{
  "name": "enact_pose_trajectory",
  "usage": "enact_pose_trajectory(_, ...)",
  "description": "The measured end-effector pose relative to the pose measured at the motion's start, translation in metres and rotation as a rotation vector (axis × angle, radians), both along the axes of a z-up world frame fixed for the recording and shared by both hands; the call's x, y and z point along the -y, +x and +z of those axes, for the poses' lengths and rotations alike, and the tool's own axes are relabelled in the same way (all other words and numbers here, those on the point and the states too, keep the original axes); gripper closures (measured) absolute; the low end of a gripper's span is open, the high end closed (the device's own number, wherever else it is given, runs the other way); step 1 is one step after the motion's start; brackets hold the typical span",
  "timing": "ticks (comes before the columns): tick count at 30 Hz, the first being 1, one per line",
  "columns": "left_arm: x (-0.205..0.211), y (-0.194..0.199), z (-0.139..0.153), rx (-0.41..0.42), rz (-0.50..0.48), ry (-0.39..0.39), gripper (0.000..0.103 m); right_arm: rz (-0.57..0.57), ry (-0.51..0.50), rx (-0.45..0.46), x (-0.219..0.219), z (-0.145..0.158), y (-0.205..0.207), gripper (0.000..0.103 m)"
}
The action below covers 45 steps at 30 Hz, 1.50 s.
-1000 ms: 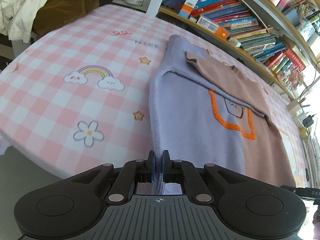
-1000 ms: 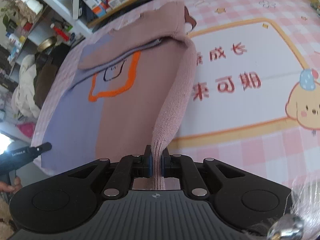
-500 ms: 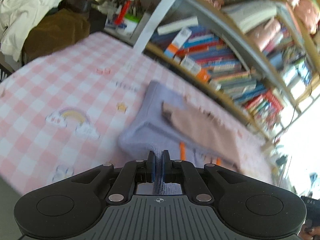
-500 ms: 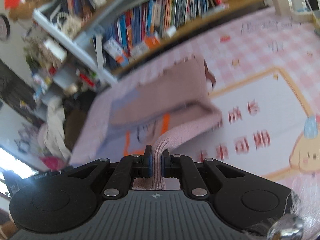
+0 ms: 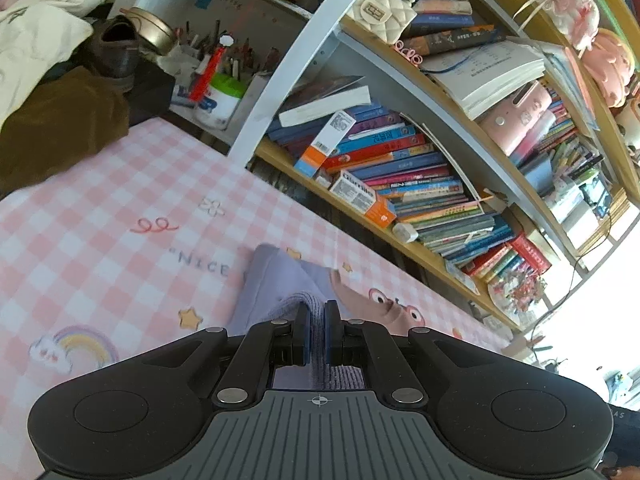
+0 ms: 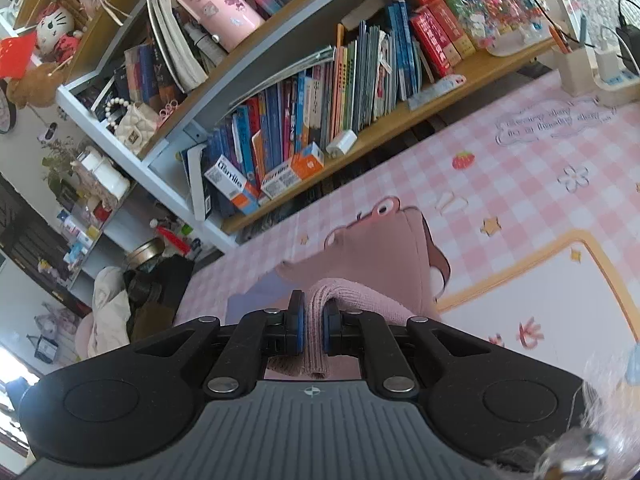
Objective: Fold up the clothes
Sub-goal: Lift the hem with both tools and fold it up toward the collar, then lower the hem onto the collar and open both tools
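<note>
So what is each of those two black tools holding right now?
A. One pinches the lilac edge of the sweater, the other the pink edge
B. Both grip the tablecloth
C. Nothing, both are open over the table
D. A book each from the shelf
A: the left tool is shut on the sweater's lilac ribbed edge, and the right tool is shut on its pink ribbed edge, both lifted off the checked tablecloth.

Bookshelf (image 5: 420,184) w/ books, pink checked tablecloth (image 5: 100,216)

Pink checked tablecloth (image 5: 100,216) — cartoon prints; lavender-and-pink sweater (image 6: 384,248) partly on it
</note>
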<state>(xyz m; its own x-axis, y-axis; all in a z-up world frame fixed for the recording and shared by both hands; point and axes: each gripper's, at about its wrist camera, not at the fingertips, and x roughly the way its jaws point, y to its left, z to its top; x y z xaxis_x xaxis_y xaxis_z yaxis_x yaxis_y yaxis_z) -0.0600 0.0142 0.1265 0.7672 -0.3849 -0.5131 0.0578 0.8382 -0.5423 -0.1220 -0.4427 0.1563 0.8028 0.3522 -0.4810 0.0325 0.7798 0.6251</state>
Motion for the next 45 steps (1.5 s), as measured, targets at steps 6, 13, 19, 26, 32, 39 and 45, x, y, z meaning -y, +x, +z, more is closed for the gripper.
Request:
enact_pose_trajectory(6, 0.002, 0.035, -0.011, -0.022, -0.019, 0.013, 0.098, -0.024, -0.006, -0.015, 0.000, -0.007, 0.034, 0.095)
enact_pose_trajectory(13, 0.007, 0.078, -0.031, -0.074, -0.021, 0.024, 0.098, -0.052, -0.027, -0.063, 0.001, -0.021, 0.077, 0.094)
enact_pose_trajectory(19, 0.016, 0.110, -0.048, -0.108, -0.033, 0.066, 0.094, -0.082, -0.053, -0.109, 0.004, -0.039, 0.110, 0.093)
enact_pose_trajectory(26, 0.019, 0.126, -0.055, -0.088, -0.045, 0.102, 0.046, -0.173, -0.155, -0.108, 0.007, -0.047, 0.129, 0.054)
enact_pose_trajectory(32, 0.015, 0.125, -0.052, -0.018, -0.073, 0.194, 0.038, -0.133, -0.278, -0.146, 0.002, -0.058, 0.135, 0.054)
enact_pose_trajectory(39, 0.041, 0.138, -0.067, 0.004, -0.162, 0.360, 0.040, -0.053, -0.448, -0.183, -0.018, -0.078, 0.155, 0.054)
enact_pose_trajectory(45, 0.069, 0.148, -0.084, -0.005, -0.287, 0.520, 0.098, 0.003, -0.496, -0.215, -0.023, -0.090, 0.169, 0.096)
